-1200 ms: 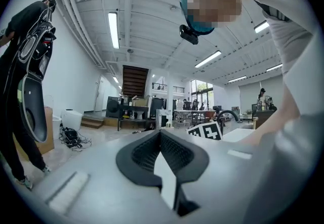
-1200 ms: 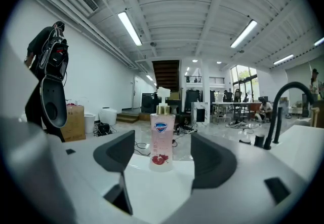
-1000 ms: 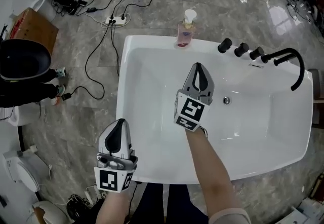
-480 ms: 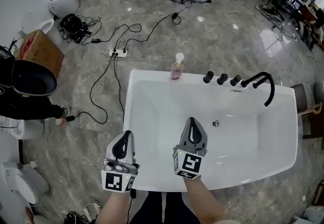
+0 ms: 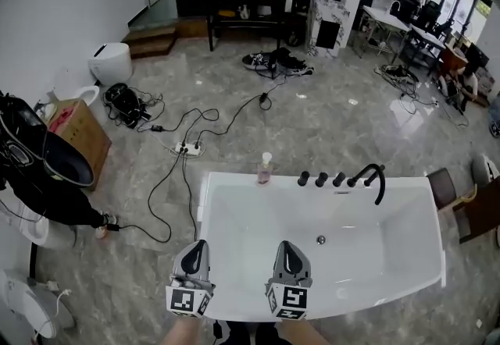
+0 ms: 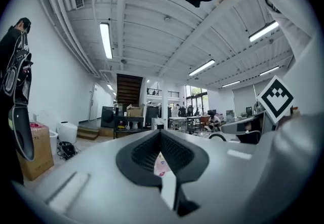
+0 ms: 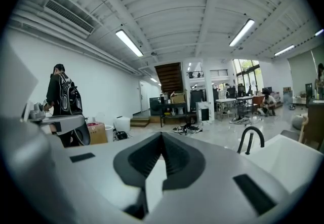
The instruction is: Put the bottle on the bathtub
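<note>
A small pink pump bottle [image 5: 264, 169] stands upright on the far rim of the white bathtub [image 5: 406, 218]. Both grippers are at the tub's near rim, far from the bottle and level. My left gripper [image 5: 197, 244] is shut with nothing in it. My right gripper [image 5: 286, 246] is shut and empty too. In the left gripper view the jaws [image 6: 160, 132] meet at the tip, and a bit of the pink bottle [image 6: 161, 164] shows through the gap behind them. The right gripper [image 7: 162, 135] has its jaws together in its own view.
A black faucet [image 5: 373, 177] and three black knobs [image 5: 320, 179] sit on the far rim, right of the bottle. Cables and a power strip [image 5: 187, 149] lie on the floor beyond. A cardboard box [image 5: 78, 129] and a person in black [image 5: 35, 172] are at the left.
Both grippers have drawn back from over the tub to its near rim and risen. The head view has lifted and shows much more of the room. The bottle has stayed on the far rim.
</note>
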A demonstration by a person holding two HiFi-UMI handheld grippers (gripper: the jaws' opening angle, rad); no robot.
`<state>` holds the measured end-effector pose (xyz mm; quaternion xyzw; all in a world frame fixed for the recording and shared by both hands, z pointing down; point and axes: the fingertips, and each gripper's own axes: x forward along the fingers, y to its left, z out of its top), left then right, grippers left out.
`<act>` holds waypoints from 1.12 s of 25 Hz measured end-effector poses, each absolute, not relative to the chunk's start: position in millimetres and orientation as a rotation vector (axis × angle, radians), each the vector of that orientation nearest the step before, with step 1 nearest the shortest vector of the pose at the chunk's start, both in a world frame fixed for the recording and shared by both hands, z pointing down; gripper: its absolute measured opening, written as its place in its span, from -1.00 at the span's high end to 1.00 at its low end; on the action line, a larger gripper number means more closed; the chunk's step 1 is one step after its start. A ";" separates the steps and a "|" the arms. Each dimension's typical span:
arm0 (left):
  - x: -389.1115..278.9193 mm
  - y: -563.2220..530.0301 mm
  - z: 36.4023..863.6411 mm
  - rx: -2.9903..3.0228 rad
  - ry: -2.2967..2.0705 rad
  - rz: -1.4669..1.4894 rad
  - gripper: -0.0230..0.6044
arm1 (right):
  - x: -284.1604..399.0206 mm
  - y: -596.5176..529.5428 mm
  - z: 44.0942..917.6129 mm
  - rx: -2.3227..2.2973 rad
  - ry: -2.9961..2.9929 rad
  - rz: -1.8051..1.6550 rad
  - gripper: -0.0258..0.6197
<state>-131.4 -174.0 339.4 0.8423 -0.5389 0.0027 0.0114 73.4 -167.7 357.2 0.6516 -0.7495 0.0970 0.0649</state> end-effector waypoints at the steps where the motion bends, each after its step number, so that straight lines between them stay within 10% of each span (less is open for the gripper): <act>1: -131.1 -167.3 330.6 2.630 -1.679 0.004 0.90 | 74.2 -160.9 346.1 1.957 -2.269 0.285 0.90; 28: -109.2 -85.1 231.5 2.693 -1.624 -0.041 0.90 | 77.4 -62.9 241.4 1.825 -2.456 0.295 0.90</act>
